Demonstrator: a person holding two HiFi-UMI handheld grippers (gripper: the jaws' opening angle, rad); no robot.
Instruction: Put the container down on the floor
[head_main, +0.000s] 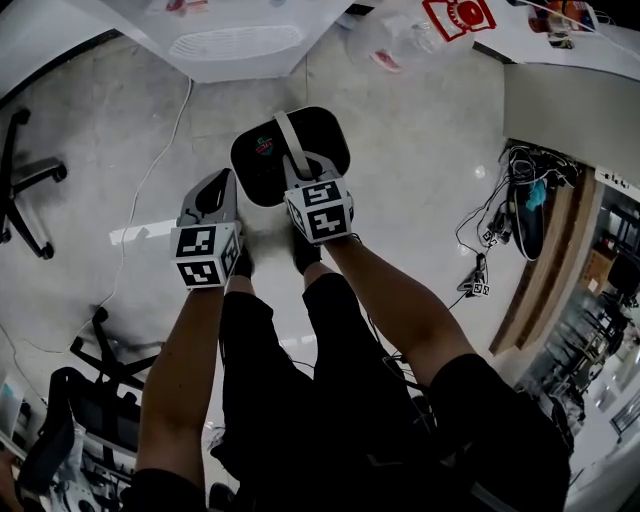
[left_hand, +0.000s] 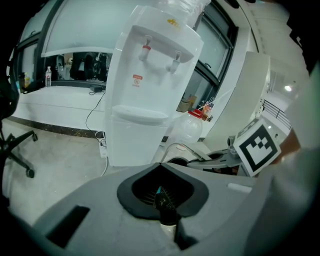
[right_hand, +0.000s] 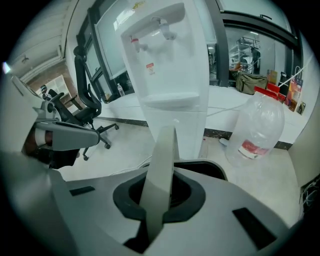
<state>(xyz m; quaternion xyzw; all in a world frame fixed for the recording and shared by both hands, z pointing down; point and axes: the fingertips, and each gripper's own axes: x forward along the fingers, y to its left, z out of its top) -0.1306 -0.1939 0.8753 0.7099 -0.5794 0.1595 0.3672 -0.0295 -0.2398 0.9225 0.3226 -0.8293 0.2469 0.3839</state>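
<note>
Pale, glossy floor (head_main: 430, 150) is filling the head view, with a white dispenser (head_main: 235, 40) standing at the top, a chair (head_main: 25, 185) at the left and a tangle of cables (head_main: 490, 240) along the right wall. The black container (head_main: 262, 165) is hanging by its pale handle (head_main: 291, 140) just ahead of the person's shoes (head_main: 305, 252). Whether its base is touching the floor cannot be told. The right hand-held gripper (head_main: 300, 172) is clamping shut on that handle. The left hand-held gripper (head_main: 212, 195) is sitting just beside the container's left edge.

From the left gripper view, its jaws are lying together with nothing between them. The dispenser is rising ahead on open floor.

From the right gripper view, the handle is running up as a thin strap between the closed jaws, with the container's dark rim just beyond. A clear bottle (right_hand: 257, 127) is standing to the right of the dispenser's foot.

The likeliest trouble is probably the single narrow grip. With only one gripper holding a thin strap, the container may be swinging or turning as it lands, catching an edge and tipping. The strap could also be sliding through the pads, dropping it early. The smooth floor may let it skid toward the shoes or the dispenser.
</note>
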